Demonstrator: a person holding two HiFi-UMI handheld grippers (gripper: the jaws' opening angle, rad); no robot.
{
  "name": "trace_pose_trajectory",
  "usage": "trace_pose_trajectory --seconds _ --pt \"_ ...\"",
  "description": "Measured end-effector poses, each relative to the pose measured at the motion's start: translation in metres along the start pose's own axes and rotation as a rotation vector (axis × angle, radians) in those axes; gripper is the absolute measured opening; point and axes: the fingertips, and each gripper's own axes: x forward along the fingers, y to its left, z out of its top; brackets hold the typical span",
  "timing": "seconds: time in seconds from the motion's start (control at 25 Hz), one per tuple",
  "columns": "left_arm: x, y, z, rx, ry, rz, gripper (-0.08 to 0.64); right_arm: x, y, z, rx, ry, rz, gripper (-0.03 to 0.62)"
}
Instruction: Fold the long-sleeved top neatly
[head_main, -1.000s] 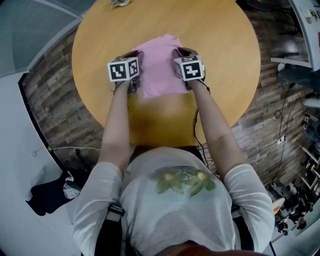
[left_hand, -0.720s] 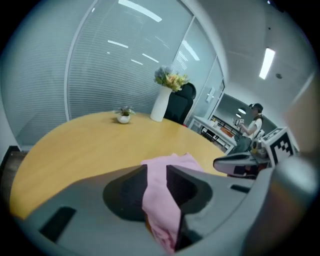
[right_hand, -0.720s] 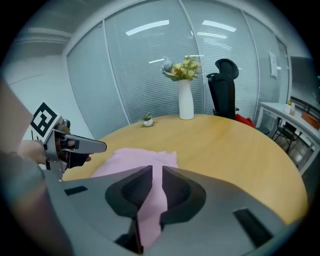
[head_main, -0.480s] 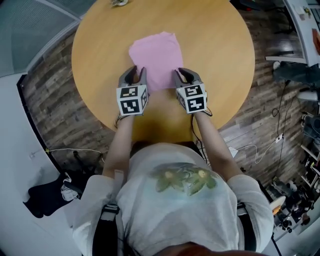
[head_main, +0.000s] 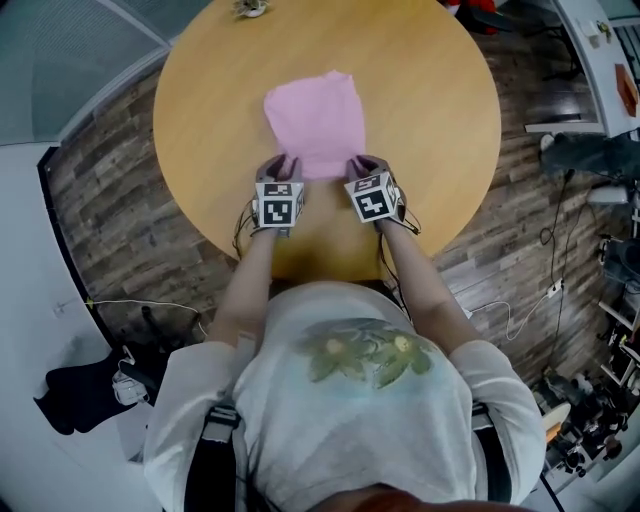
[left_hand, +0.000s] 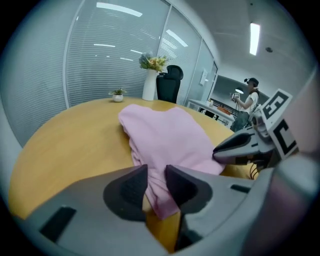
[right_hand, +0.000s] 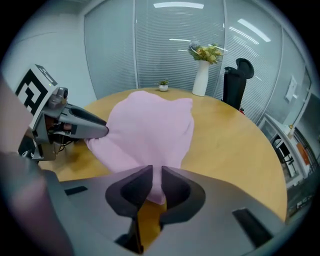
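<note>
Currently the left hand-held gripper (head_main: 280, 166) is sitting at the near-left corner of the pink top (head_main: 315, 115). Its jaws are standing part-way apart, with the thick folded hem filling the gap and the pads apparently pressing on it. The top is lying as a compact folded rectangle on the round desk (head_main: 430, 100), its near edge running between the two tools. The right hand-held gripper (head_main: 366, 164) is pinching the near-right corner, jaws nearly together on thinner cloth. Judgement: both corners are being gripped level so the near edge runs straight for another fold or a squaring tug. Folding is looking far along.
</note>
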Motion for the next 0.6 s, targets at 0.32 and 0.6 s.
trace_pose_trajectory --seconds 0.32,0.6 --pt "-0.013 -0.005 -0.017 -0.003 0.051 -0.045 0.1 -0.013 0.019 -0.02 0.057 0.042 0.037 0.067" --pt "-0.034 -0.008 -0.005 0.006 0.06 -0.061 0.126 -0.042 0.032 -0.013 0.113 -0.07 0.14 0.092"
